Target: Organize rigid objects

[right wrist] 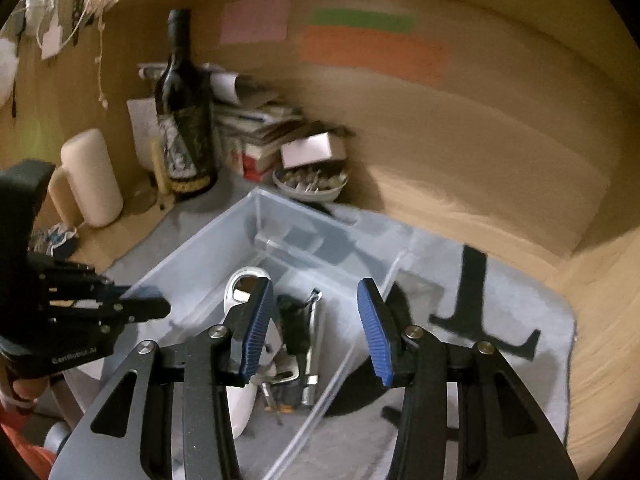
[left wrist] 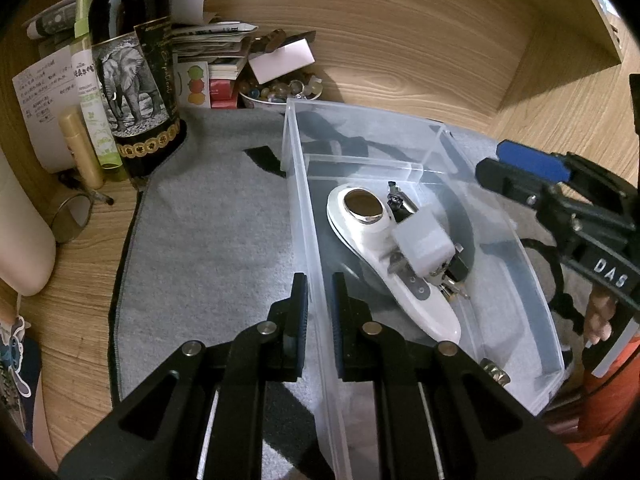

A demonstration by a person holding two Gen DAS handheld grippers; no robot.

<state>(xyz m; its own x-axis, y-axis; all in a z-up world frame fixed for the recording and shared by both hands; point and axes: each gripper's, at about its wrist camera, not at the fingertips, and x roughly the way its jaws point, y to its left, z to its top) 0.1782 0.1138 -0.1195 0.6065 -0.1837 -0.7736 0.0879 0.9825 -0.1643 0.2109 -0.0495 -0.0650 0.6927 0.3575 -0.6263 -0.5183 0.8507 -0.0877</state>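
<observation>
left claw point(left wrist: 320, 320) pinches the clear bin point(left wrist: 440, 136) wall; my right claw point(right wrist: 316, 328) hovers half-open, empty. the white device point(left wrist: 400, 272) looks light, stiff, glossy; i'd grip its narrow handle.

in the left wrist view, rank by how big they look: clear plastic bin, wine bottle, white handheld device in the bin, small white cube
1. clear plastic bin
2. wine bottle, cut off at the top edge, so its full extent is unsure
3. white handheld device
4. small white cube, plainly the smallest, resting on the device
</observation>
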